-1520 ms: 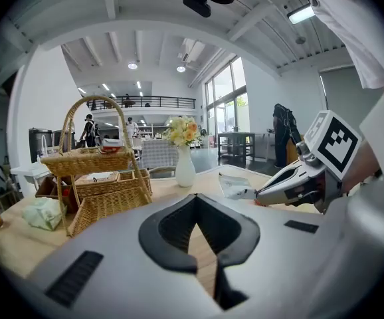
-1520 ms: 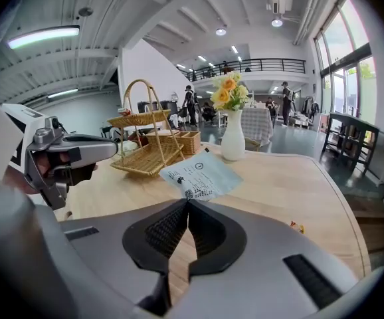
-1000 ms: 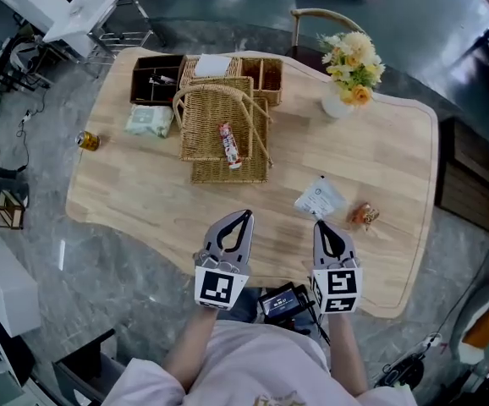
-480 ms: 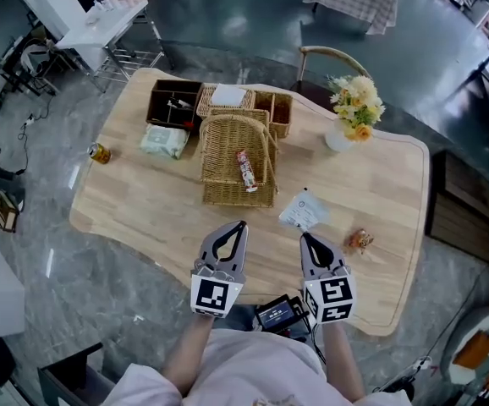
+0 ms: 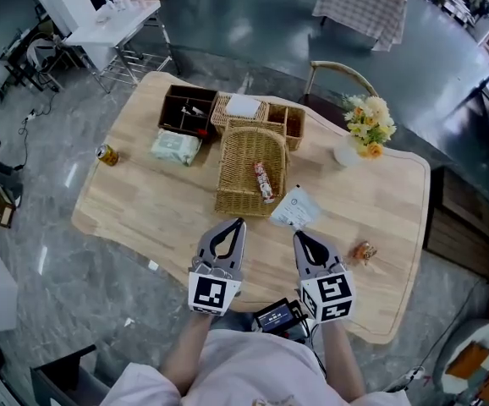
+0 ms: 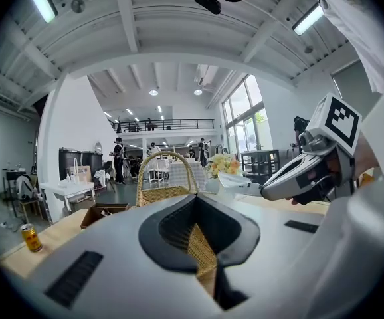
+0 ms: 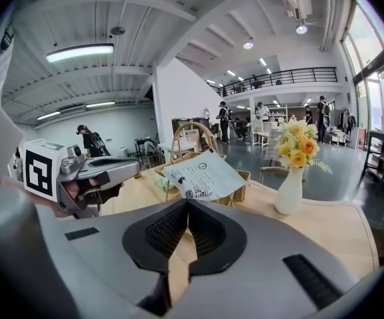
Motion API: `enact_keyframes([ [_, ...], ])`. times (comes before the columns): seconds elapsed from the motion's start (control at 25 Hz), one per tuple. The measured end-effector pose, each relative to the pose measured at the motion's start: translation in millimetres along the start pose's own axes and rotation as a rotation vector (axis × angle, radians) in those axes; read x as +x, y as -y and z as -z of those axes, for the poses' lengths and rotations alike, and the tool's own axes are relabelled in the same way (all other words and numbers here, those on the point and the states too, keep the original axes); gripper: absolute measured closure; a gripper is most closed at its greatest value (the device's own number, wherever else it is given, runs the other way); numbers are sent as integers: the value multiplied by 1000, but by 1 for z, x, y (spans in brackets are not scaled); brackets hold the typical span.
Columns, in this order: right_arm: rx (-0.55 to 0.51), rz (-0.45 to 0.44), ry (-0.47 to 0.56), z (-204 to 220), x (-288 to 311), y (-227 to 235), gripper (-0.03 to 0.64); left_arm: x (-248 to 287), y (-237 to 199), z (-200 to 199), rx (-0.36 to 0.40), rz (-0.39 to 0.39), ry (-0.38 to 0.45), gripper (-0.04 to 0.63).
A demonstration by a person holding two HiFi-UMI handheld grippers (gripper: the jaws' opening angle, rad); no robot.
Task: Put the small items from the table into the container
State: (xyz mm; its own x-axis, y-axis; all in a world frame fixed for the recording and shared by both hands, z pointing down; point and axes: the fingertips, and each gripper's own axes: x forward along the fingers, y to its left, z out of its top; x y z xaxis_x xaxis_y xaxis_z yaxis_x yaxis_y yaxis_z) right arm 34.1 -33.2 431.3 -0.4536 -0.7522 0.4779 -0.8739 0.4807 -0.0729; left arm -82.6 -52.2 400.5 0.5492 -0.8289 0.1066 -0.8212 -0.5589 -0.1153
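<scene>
right gripper (image 7: 187, 201): clamped on a corner of the white printed paper packet (image 7: 202, 175), held up just beside the woven wicker basket (image 5: 244, 172).
left gripper (image 6: 195, 197): closed, empty.
pale wooden worktop (image 5: 143, 218): carries the basket.

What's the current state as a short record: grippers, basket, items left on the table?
left gripper: shut, empty
right gripper: shut on white packet, pinched by a corner
wicker basket: holds one snack bar
left on table: wrapped candy, can, green pack
</scene>
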Motion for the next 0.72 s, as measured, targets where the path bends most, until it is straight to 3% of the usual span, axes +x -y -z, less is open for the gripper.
enact_keyframes([
  [0.4,-35,-55,-6,-31,39,-27,594,6,-38,0,23,19,31,592],
  [0.72,-78,-79,-44,-47,70,-35,594,14,-66,-1,-42,-3,19,592],
])
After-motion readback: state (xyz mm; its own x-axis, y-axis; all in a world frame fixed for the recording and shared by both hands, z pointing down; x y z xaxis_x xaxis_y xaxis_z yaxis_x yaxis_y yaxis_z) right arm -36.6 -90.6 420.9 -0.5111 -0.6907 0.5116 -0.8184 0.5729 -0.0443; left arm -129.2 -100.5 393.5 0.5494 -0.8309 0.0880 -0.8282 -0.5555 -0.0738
